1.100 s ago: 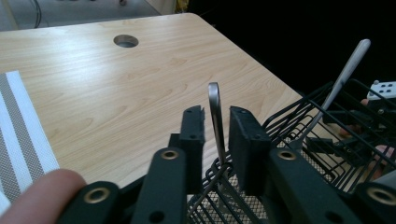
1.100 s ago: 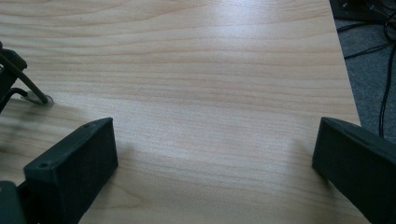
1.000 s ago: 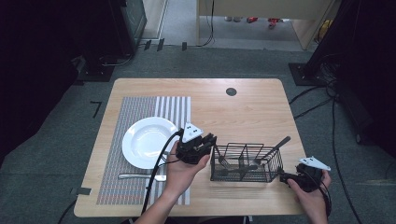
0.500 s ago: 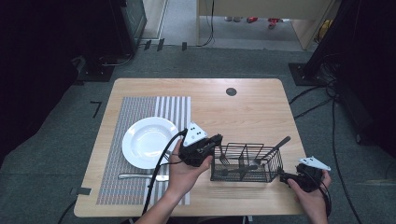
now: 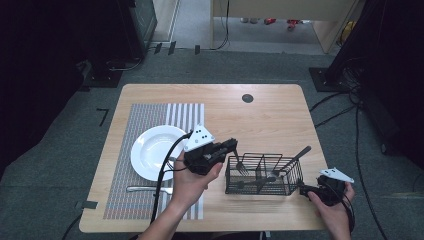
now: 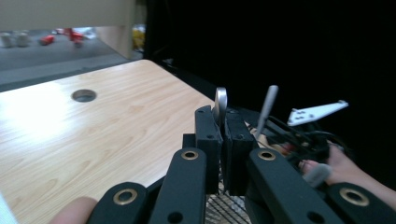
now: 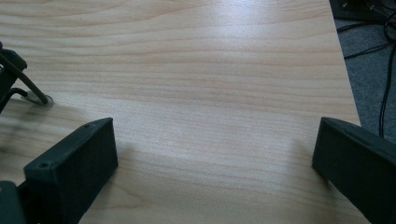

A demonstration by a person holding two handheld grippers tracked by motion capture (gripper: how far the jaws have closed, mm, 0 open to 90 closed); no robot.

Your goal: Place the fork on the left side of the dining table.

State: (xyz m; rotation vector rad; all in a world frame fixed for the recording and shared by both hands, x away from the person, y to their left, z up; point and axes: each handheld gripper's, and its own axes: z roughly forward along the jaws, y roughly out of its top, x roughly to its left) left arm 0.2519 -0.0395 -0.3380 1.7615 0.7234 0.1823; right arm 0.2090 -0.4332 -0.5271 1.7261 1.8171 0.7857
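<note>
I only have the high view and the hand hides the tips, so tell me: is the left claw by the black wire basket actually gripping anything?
Observer: Yes. The left gripper view shows the left claw shut on a flat silver metal utensil handle, whose rounded end sticks up above the pads.
Operator: And the right claw, open or shut?
Observer: Open. In the right gripper view the right claw stands wide over the bare light wooden table, with nothing between its pads.
</note>
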